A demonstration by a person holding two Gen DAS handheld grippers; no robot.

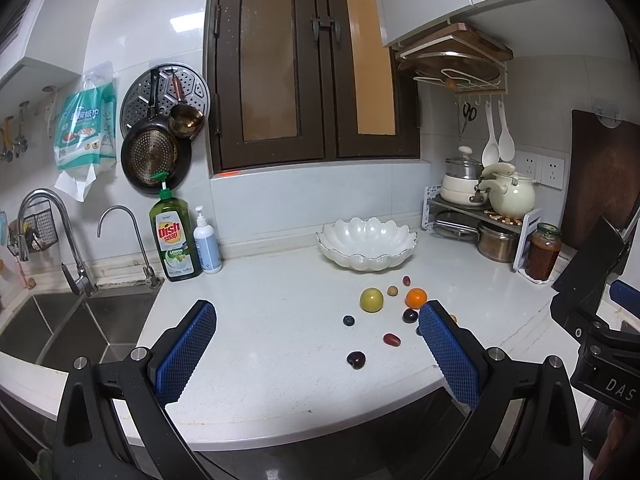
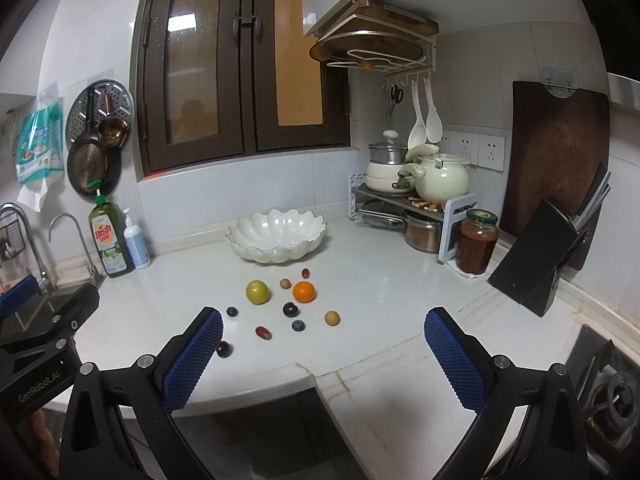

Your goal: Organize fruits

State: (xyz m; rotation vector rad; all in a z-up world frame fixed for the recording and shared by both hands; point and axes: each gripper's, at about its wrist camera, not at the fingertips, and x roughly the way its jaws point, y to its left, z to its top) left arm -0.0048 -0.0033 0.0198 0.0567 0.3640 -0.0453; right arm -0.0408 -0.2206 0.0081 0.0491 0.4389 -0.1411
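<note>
- Fruit (image 2: pixel 280 308) lies loose on the bench (image 2: pixel 380 300), ahead of both tools, short of the empty white bowl (image 2: pixel 276 240)
- Your left hand-held gripper (image 1: pixel 316 344) and right hand-held gripper (image 2: pixel 324 344) are spread, empty; the dark cherry (image 2: pixel 224 349) sits nearest, beside the right one's left finger; the small fruits favour neither hand

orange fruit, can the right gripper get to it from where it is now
Probably yes. The right gripper is open and empty, and the orange fruit sits uncovered on the counter, with only small fruits scattered nearby.
</note>
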